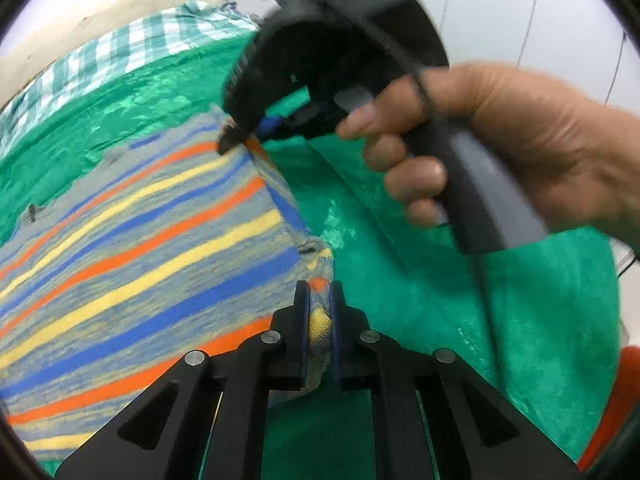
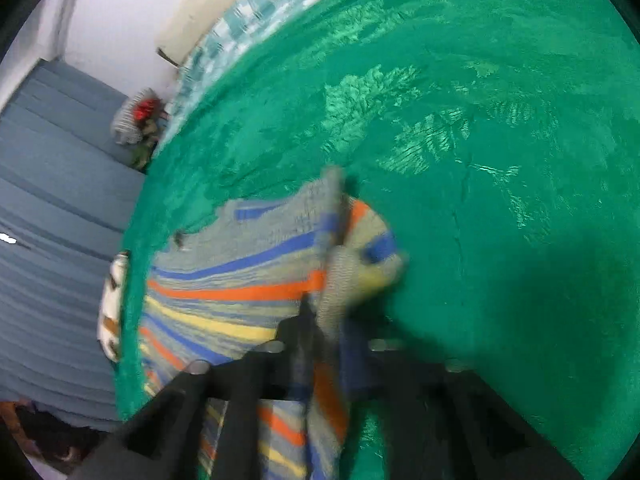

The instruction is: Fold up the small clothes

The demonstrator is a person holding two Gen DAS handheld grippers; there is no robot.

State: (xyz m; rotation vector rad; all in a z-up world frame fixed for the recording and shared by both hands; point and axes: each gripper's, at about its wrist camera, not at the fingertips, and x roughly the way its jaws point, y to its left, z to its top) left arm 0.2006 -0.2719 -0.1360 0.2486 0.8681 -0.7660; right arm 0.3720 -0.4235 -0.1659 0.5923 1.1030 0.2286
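A: What covers the bed?
B: A plush green blanket [image 2: 480, 160] with pale leaf prints, over a green-and-white checked sheet [image 1: 120, 44].
A: And behind it?
B: A cream headboard [image 1: 100, 12] against white walls [image 1: 500, 8], with thin cables hanging down.
A: The floor?
B: Grey-blue boards [image 2: 52, 200]; a small blurred heap lies beside the bed.

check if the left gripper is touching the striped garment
Touching. The left wrist view shows the left gripper with its jaws shut on a bunched edge of the striped garment.
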